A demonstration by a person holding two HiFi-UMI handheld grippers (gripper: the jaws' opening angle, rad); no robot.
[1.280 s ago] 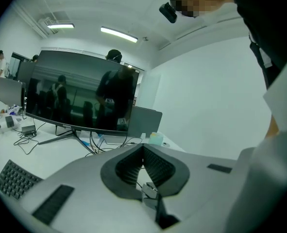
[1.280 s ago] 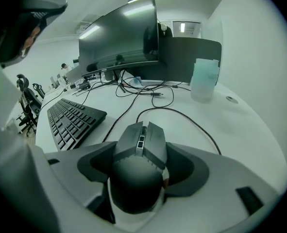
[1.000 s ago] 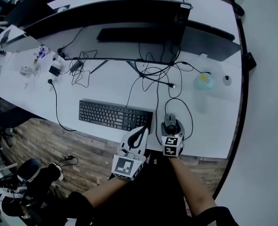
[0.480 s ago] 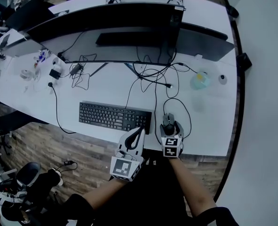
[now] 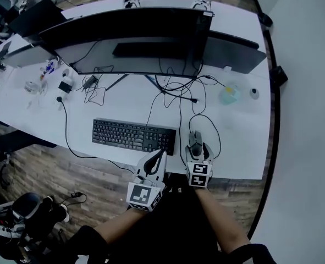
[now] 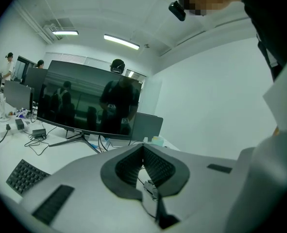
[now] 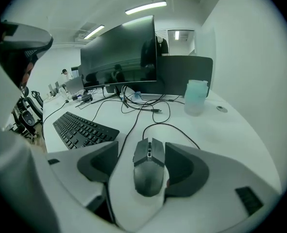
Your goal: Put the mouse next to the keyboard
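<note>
Just right of the keyboard (image 5: 133, 135), the mouse (image 7: 149, 171) lies between the parted jaws of the right gripper (image 7: 142, 149). Near the keyboard's right end, the left gripper (image 6: 143, 148) has its jaws pressed together, empty.

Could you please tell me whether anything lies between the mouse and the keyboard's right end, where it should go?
Yes: one thin black cable lies on the table, running toward the near edge through the gap between the mouse and the right end of the keyboard. Nothing else visible lies there.
</note>
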